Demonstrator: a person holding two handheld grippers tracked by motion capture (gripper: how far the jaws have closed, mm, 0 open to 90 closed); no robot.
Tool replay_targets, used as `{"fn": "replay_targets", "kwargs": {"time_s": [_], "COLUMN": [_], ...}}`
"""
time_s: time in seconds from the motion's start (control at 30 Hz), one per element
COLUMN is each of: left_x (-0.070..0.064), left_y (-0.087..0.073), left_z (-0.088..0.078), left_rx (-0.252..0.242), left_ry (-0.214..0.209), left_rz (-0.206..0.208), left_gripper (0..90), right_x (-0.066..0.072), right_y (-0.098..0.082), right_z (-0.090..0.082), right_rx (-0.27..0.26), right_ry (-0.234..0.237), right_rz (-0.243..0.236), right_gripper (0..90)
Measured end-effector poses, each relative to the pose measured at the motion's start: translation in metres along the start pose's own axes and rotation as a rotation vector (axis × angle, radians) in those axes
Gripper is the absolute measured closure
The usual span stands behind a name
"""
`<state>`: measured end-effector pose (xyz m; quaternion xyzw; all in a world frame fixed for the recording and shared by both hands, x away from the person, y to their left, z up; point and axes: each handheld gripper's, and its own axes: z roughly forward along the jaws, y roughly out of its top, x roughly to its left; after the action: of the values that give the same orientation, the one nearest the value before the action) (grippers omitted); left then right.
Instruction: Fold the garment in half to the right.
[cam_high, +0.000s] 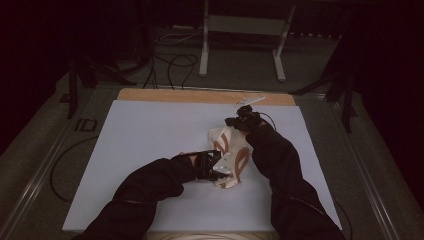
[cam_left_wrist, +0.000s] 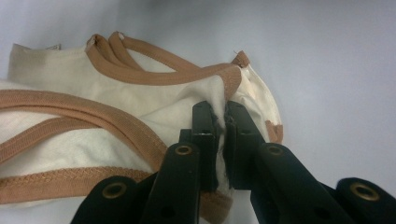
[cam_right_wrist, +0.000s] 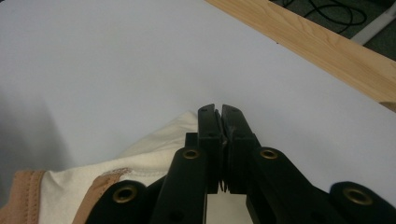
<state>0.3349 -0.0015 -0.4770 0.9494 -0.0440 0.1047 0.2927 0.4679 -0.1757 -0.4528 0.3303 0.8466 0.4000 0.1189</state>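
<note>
A cream garment (cam_high: 227, 155) with brown trim lies bunched on the white board (cam_high: 150, 140), right of centre. My left gripper (cam_high: 212, 167) is at its near end, shut on a fold of the cream cloth (cam_left_wrist: 187, 100) beside the brown binding (cam_left_wrist: 154, 77); fabric shows pinched between the jaws. At the garment's far end my right gripper (cam_high: 240, 120) is shut, its jaws pressed together with no cloth showing between the tips (cam_right_wrist: 219, 109). The garment's edge (cam_right_wrist: 159, 144) lies just left of and under those jaws.
A wooden strip (cam_high: 200, 96) runs along the board's far edge, with a small white object (cam_high: 250, 101) on it. Beyond are cables (cam_high: 175, 65) and a metal stand (cam_high: 245, 30) on the floor. The board's left half is bare.
</note>
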Motion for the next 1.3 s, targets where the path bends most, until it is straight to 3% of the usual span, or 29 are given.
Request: {"fn": "replay_targets", "kwargs": {"time_s": [0.67, 1.17, 1.3], "left_x": [0.002, 0.007, 0.009], "left_y": [0.012, 0.017, 0.019], "left_z": [0.009, 0.022, 0.027], "left_rx": [0.026, 0.031, 0.015], "left_ry": [-0.018, -0.041, -0.044], "left_rz": [0.016, -0.010, -0.041], "left_gripper": [84.5, 84.2, 83.9], "right_x": [-0.024, -0.037, -0.040], "right_y": [-0.035, -0.055, -0.060], "right_z": [-0.005, 0.005, 0.009], "right_rx": [0.014, 0.025, 0.030], "right_ry": [-0.036, -0.043, -0.050], "right_rz": [0.038, 0.098, 0.111], "right_gripper": [88.3, 88.3, 88.2]}}
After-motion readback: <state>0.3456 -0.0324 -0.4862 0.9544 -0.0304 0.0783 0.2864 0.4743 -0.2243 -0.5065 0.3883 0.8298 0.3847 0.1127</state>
